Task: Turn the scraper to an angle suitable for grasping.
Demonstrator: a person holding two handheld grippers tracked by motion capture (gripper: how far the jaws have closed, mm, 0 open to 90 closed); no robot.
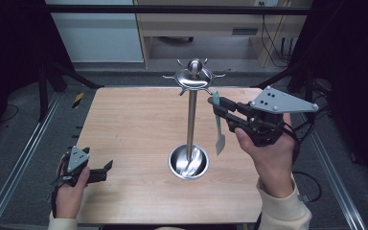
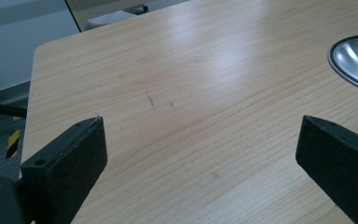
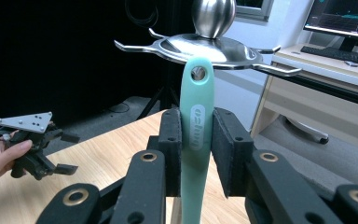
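- Left tool [image 1: 106, 167]: it rests low near the desk's [image 1: 134, 129] near-left corner with its jaws spread wide and nothing between them. The left gripper view looks across bare wood between the 2 jaws.
- Rack [image 1: 190, 120]: a steel stand near the desk's middle, with a round dish base [image 1: 188, 162], a thin upright pole and a crown of hooks [image 1: 194, 76] under a ball top. It looks hard and slick, and probably top-heavy enough to rock if a hook is knocked.
- Spatula [image 1: 218, 125]: it hangs upright in the air just right of the pole, blade down and clear of the desk, with its top beside the hooks. The mint handle [image 3: 196, 140] looks like light, smooth plastic or silicone, stiff along its length, perhaps bendy at the blade.
- Hold: the handle's upper part, just under the hanging hole [image 3: 198, 73], seems best, leaving the hole free for a hook. A smooth handle may slide or swivel in a loose pinch.
- Right tool [image 1: 219, 108]: raised over the desk's right side, its 2 pads clamp the spatula handle from both sides, just below the hole.
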